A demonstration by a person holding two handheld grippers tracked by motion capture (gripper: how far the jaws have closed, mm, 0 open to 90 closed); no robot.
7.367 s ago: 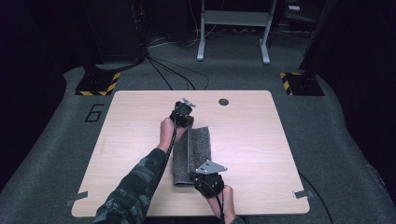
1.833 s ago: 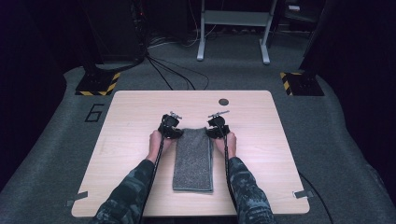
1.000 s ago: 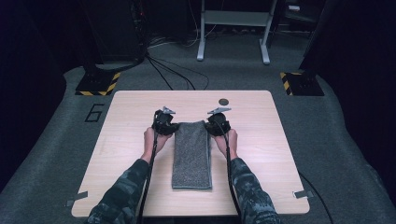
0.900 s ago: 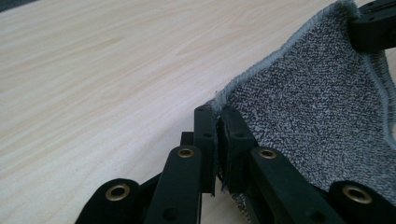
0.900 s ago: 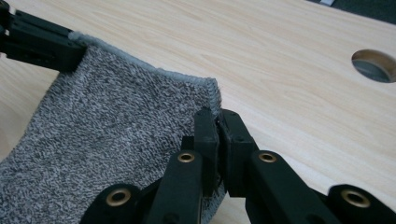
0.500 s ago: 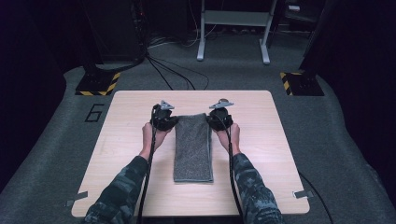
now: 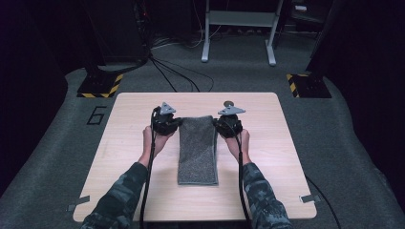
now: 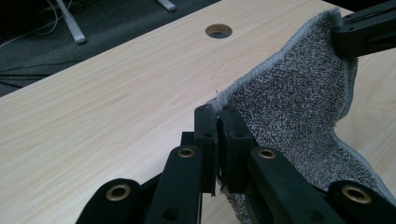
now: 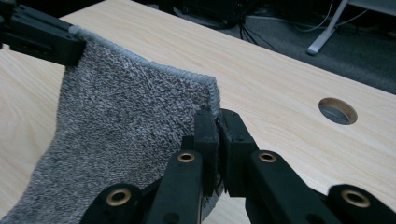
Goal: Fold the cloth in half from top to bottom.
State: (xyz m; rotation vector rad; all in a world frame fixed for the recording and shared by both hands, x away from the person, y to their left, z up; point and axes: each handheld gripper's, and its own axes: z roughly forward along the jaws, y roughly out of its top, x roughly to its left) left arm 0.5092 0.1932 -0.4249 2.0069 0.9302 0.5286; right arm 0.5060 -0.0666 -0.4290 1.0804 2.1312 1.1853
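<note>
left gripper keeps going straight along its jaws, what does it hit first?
Probably the right gripper: the left gripper, shut on a towel corner, points across the lifted edge toward it. Depth is unclear.

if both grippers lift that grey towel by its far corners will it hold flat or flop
Probably flop: the grey towel already sags between the left gripper and right gripper, each shut on a corner. Its looped pile looks grippy, so slipping seems unlikely. It likely drags its near end along the table.

In the left gripper view, the left gripper [image 8: 218, 122] hides the pinched corner of the grey towel [image 8: 299, 98] between its jaws, and the towel's near end beyond the gripper's base is cut off.
</note>
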